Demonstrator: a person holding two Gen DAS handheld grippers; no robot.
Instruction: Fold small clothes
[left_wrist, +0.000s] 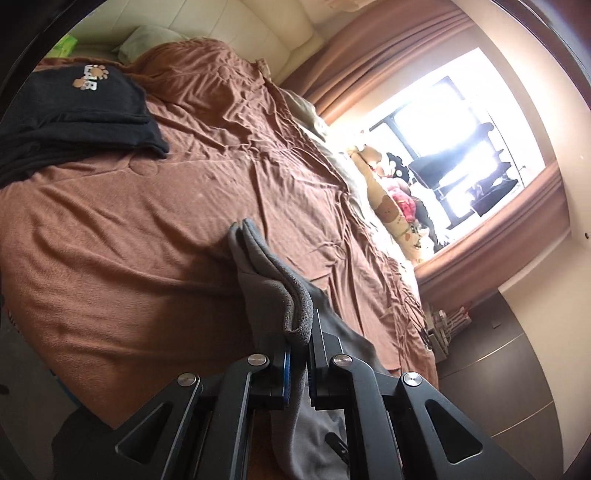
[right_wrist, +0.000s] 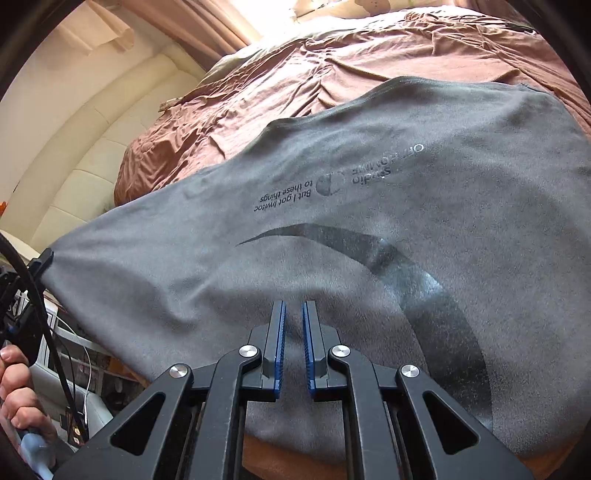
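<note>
grey shirt (right_wrist: 332, 229) lower edge cut off

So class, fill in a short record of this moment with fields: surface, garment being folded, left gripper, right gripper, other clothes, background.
surface: bed with a brown blanket
garment being folded: grey T-shirt, printed text and a dark curved mark on it
left gripper: shut on a bunched edge of the grey T-shirt
right gripper: shut on the T-shirt's near edge
other clothes: black garment folded at the bed's far corner
background: bright window, brown curtain
</note>
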